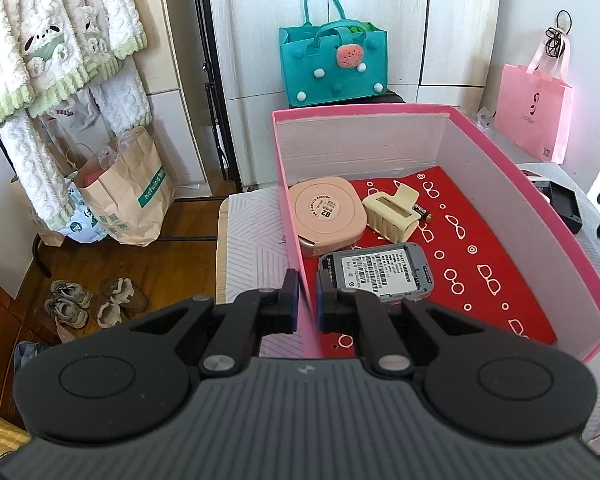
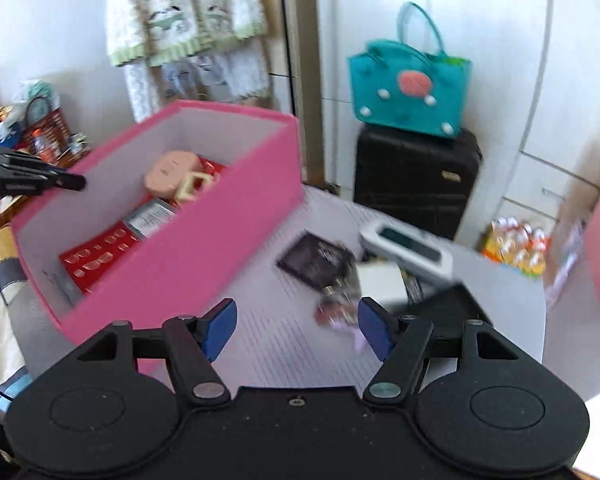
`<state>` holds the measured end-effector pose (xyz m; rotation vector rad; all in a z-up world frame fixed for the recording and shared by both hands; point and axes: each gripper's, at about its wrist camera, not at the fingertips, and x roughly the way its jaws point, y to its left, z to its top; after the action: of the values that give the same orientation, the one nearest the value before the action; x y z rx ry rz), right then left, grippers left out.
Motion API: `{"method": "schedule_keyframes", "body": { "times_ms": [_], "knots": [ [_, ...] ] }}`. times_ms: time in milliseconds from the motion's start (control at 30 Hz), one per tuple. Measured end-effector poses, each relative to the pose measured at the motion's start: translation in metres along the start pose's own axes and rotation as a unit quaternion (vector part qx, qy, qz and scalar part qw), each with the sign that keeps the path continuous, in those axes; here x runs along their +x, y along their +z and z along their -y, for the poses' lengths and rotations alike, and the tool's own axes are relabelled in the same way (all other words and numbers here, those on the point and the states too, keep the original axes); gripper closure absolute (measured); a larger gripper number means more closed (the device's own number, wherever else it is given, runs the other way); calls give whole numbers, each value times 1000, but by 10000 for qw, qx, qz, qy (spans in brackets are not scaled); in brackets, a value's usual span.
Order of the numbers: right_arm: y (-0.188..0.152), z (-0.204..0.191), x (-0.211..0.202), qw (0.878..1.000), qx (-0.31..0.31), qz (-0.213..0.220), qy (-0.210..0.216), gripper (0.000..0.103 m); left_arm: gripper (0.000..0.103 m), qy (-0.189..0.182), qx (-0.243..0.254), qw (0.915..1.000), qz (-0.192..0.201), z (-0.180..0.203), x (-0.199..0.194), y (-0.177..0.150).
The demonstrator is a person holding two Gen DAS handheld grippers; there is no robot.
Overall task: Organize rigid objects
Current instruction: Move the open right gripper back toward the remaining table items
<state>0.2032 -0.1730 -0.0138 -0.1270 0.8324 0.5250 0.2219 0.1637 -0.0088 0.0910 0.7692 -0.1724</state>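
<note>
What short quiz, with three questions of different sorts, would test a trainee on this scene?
1. True or false: the left gripper is clamped on the pink box wall.
2. What lies between the round pink case and the battery?
A) hair clip
B) spoon
C) cup
3. Fill in: the right gripper is ____ and holds nothing.

Key: 1 true; 2 A, the hair clip; 3 open.

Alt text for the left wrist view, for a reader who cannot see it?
The left gripper pinches the near wall of a pink box. Inside, on a red lining, lie a round pink case, a cream hair claw, a battery and a grey device.
</note>
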Motion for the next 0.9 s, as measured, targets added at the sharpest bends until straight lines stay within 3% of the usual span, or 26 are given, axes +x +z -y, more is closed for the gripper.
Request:
{"method": "schedule_keyframes", "body": {
  "times_ms": [267,500,667,733,900],
  "knots": [
    [-32,18,16,9995,120,228,-198,32,95,56,-8,9999,-127,2,4,1],
    [-5,40,32,9974,-67,514,-498,32,95,90,-37,9998,-189,3,5,3],
    [22,55,65,9980,-260,332,-461,28,95,113,-28,9997,-204,3,5,3],
    [29,66,79,9987,-115,279,-417,18,95,135,-8,9997,-213,3,5,3],
    [38,81,98,9994,-322,55,-137,17,95,150,17,9996,-241,5,6,3]
  ]
}}
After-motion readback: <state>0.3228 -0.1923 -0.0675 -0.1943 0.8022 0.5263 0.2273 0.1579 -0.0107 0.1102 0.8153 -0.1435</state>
